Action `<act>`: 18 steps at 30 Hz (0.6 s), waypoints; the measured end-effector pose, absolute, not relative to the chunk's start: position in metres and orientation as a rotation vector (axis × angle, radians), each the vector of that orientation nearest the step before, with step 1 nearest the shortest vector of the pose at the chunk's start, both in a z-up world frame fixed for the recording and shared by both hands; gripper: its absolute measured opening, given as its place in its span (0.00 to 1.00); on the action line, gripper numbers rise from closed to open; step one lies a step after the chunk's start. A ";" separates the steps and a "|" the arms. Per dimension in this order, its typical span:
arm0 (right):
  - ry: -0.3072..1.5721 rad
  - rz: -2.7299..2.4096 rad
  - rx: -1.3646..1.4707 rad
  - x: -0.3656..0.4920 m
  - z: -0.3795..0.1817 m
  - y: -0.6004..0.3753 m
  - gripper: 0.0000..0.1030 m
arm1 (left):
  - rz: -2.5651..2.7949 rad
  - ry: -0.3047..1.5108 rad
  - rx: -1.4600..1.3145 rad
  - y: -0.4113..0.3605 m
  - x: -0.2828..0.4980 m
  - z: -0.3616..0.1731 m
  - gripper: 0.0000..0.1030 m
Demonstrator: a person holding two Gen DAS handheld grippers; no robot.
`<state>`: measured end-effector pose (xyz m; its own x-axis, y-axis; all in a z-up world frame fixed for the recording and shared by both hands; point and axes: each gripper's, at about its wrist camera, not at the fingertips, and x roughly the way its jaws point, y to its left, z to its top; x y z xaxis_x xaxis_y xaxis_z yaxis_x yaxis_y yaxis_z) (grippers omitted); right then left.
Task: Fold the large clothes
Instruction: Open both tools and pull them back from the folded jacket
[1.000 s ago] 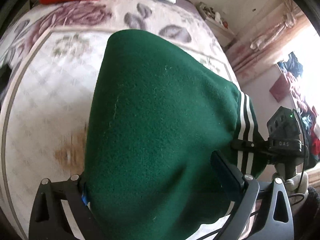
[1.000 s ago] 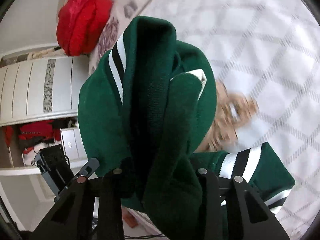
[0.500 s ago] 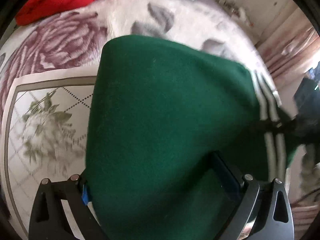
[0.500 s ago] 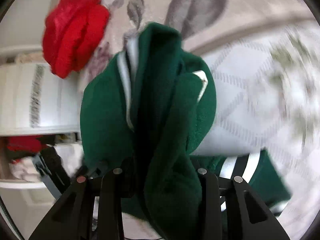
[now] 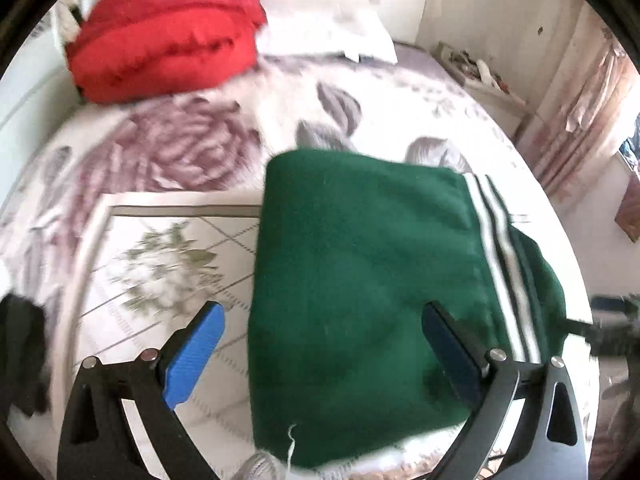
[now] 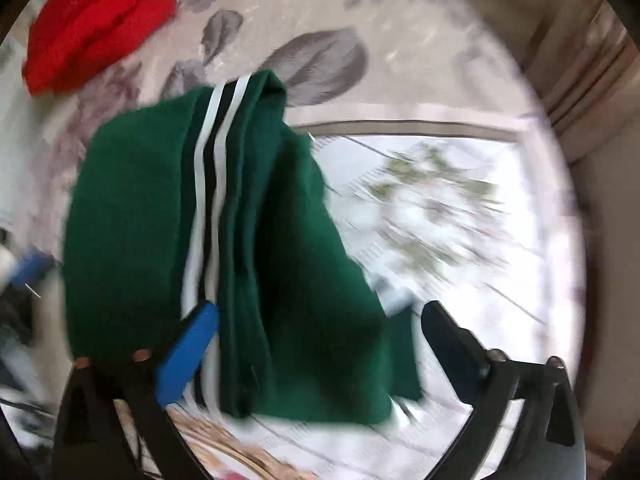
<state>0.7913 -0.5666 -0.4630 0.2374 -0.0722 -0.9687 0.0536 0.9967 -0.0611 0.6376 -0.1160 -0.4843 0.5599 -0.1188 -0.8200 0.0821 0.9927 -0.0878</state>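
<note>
Sweater (image 5: 360,288) lies folded at frame centre on bed (image 5: 168,248); left gripper (image 5: 320,344) spread, right gripper (image 6: 316,344) opening, neither pinching. Recommend lifting clear without snagging folds.

Motion blur smears the bedspread (image 6: 432,200) pattern and the red bundle (image 6: 100,20) in the right wrist view. The garment (image 5: 360,280) hides the bed beneath it. Shelf clutter (image 5: 476,68) is too small to identify.
</note>
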 end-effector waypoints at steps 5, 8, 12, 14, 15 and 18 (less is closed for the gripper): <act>1.243 -0.200 -0.061 0.721 -0.403 -0.524 1.00 | -0.095 0.936 -0.018 -0.125 0.583 -0.436 1.00; 1.178 -0.287 -0.055 0.687 -0.351 -0.508 1.00 | -0.098 0.924 -0.039 -0.127 0.546 -0.396 1.00; 1.119 -0.350 -0.069 0.639 -0.286 -0.498 1.00 | -0.081 0.919 -0.048 -0.131 0.502 -0.339 1.00; 1.083 -0.368 -0.090 0.611 -0.244 -0.489 1.00 | -0.081 0.917 -0.047 -0.133 0.479 -0.310 1.00; 1.067 -0.372 -0.095 0.596 -0.225 -0.485 1.00 | -0.080 0.914 -0.046 -0.134 0.466 -0.294 1.00; 1.034 -0.370 -0.102 0.551 -0.170 -0.473 1.00 | -0.073 0.904 -0.041 -0.138 0.426 -0.246 1.00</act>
<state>0.5511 -0.4729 -0.1697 0.4555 -0.3470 -0.8198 0.2513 0.9336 -0.2555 0.4260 -0.1377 -0.2457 0.6163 -0.0809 -0.7834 0.0467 0.9967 -0.0662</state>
